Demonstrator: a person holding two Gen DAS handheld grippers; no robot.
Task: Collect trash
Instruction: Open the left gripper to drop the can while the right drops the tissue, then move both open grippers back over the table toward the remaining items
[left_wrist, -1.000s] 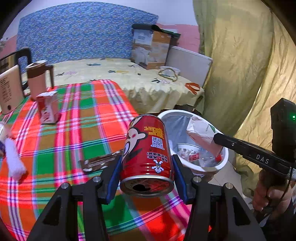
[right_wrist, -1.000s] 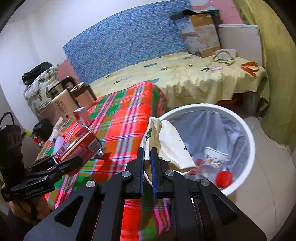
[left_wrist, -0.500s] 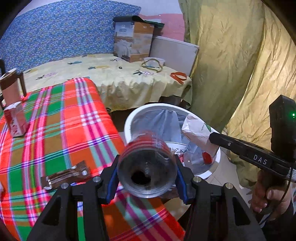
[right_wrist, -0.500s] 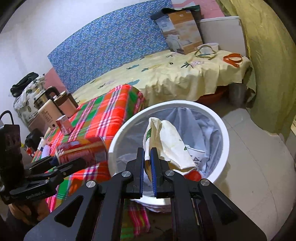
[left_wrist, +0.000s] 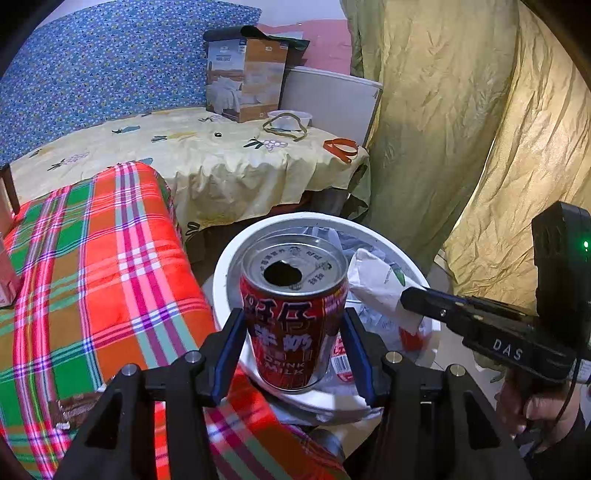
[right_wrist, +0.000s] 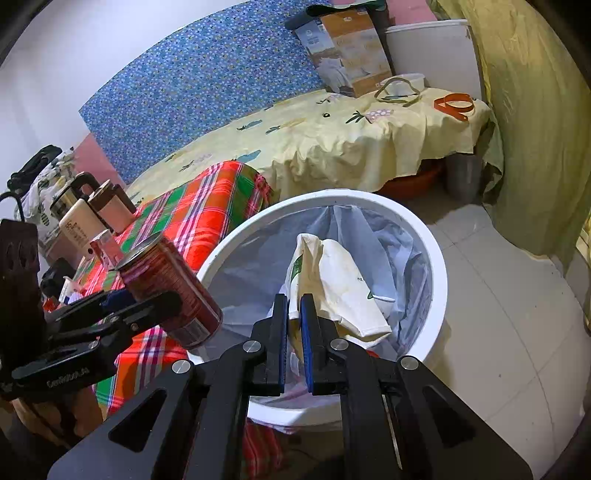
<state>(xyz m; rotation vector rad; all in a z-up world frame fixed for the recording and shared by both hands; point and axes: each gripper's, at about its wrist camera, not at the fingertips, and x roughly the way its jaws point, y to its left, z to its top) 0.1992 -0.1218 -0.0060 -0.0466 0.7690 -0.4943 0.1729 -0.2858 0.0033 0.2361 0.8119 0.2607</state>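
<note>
My left gripper (left_wrist: 293, 343) is shut on a red drink can (left_wrist: 293, 314), top end up with its opening showing, held over the near rim of the white trash bin (left_wrist: 236, 254). In the right wrist view the can (right_wrist: 170, 288) tilts at the bin's left edge (right_wrist: 436, 258). My right gripper (right_wrist: 293, 321) is shut on a crumpled white paper bag (right_wrist: 340, 284) and holds it over the bin's grey liner. The bag also shows in the left wrist view (left_wrist: 376, 284). Other trash lies at the bin's bottom.
The plaid-covered table (left_wrist: 92, 258) is left of the bin, with a brown wrapper (left_wrist: 74, 410) near its front. A kettle and cups (right_wrist: 92, 210) stand at its far end. A yellow-covered table (left_wrist: 221, 162) with a carton (left_wrist: 243, 81) lies behind. A curtain (left_wrist: 461, 129) hangs on the right.
My left gripper carried the can from above the table to over the bin and turned it from lying end-on to top up. My right gripper moved the bag further over the bin.
</note>
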